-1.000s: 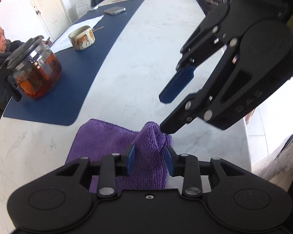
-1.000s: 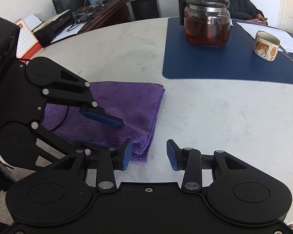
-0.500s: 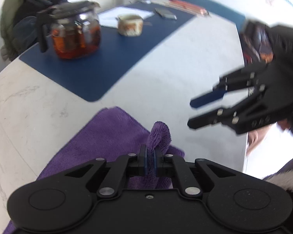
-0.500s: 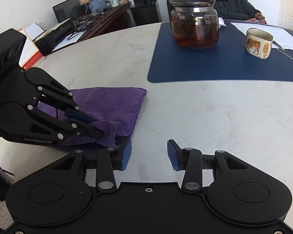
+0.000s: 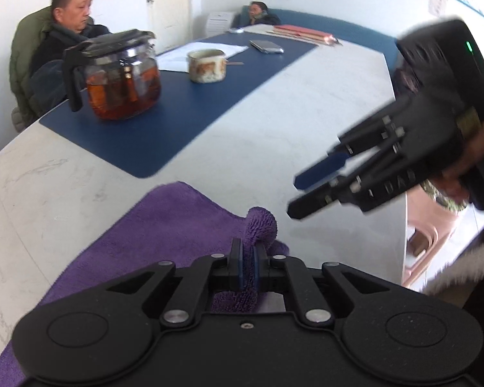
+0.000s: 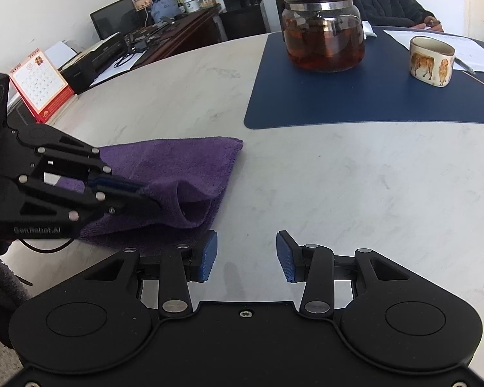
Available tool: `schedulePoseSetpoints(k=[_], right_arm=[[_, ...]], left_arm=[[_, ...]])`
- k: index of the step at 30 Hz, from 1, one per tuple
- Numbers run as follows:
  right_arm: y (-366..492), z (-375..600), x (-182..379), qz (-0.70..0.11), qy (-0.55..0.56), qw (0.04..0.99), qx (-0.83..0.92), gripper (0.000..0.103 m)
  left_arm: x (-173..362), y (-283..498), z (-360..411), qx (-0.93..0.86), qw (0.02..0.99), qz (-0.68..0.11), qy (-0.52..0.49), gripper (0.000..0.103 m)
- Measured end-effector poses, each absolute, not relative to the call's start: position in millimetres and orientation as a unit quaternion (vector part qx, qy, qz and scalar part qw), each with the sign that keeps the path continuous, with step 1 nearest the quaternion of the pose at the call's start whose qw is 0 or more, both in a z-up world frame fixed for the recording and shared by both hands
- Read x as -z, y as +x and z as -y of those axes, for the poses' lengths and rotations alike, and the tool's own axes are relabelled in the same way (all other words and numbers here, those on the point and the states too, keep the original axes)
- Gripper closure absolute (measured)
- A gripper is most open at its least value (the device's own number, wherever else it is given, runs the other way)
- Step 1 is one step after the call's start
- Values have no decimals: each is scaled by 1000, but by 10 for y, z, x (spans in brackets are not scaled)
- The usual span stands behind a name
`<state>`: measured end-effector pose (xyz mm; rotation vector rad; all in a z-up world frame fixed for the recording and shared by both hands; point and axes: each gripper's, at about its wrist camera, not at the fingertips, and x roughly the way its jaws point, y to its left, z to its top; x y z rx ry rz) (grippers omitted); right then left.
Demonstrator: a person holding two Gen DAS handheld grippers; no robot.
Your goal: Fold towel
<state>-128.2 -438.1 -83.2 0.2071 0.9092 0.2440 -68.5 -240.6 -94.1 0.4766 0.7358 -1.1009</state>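
Note:
A purple towel (image 5: 164,225) lies folded on the white marble table (image 5: 274,113); it also shows in the right wrist view (image 6: 177,167). My left gripper (image 5: 247,262) is shut on the towel's near right corner, and a fold of cloth bulges up past the pads. It also shows in the right wrist view (image 6: 138,193), pinching that corner a little off the table. My right gripper (image 6: 246,254) is open and empty, just right of the towel's corner. It also shows in the left wrist view (image 5: 295,193).
A glass teapot of tea (image 6: 322,29) and a patterned cup (image 6: 430,61) stand on a blue mat (image 6: 371,96) at the back. Two people sit by the table. A desk calendar (image 6: 38,84) is at the left, and the table's edge (image 5: 403,225) at the right.
My left gripper closed on the towel's corner and has lifted it a little. My right gripper drew back to the right and stayed open.

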Motion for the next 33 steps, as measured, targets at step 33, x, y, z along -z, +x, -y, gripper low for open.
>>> schedulePoseSetpoints(k=[33], right_arm=[[-118, 4330, 862, -455, 96, 861, -208, 61]], left_arm=[[969, -604, 1536, 346, 808, -427, 212, 72]])
